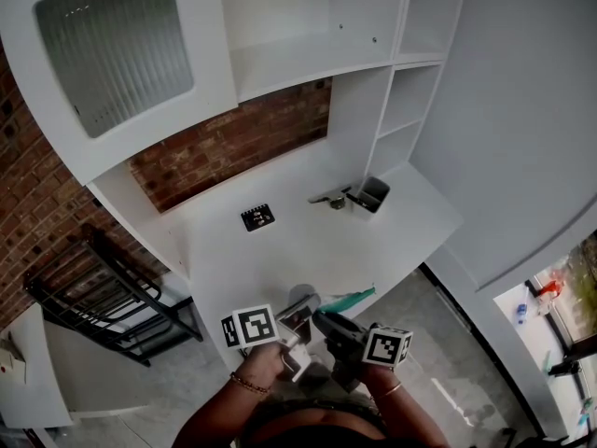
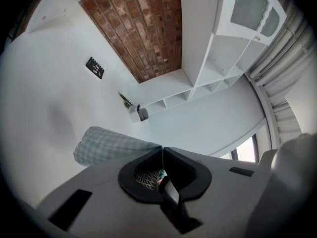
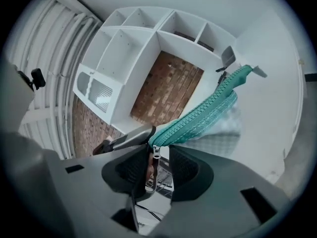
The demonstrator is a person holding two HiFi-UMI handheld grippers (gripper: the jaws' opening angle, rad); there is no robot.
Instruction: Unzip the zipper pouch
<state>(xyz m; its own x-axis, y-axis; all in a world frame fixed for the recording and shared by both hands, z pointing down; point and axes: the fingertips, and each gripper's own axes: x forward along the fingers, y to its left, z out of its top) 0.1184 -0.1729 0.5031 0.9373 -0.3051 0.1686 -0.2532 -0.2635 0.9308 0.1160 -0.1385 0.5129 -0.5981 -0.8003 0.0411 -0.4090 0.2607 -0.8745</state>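
The pouch (image 2: 114, 145) is pale checked cloth with a teal zipper (image 3: 208, 110). It hangs in the air above the front edge of the white desk (image 1: 280, 250). My left gripper (image 2: 162, 150) is shut on one corner of the pouch, at the end of the zipper. In the head view the left gripper (image 1: 298, 314) and the right gripper (image 1: 328, 325) meet at the teal zipper (image 1: 350, 299). The right gripper (image 3: 157, 155) stands slightly open. The metal zipper pull (image 3: 155, 154) hangs between its jaws, near the left pad, with daylight on its other side.
A black marker card (image 1: 256, 217) lies in the middle of the desk. A small grey holder (image 1: 371, 194) with a metal piece (image 1: 329, 198) beside it stands at the back right. White shelves and a brick wall rise behind. A black metal rack (image 1: 103, 297) stands on the floor to the left.
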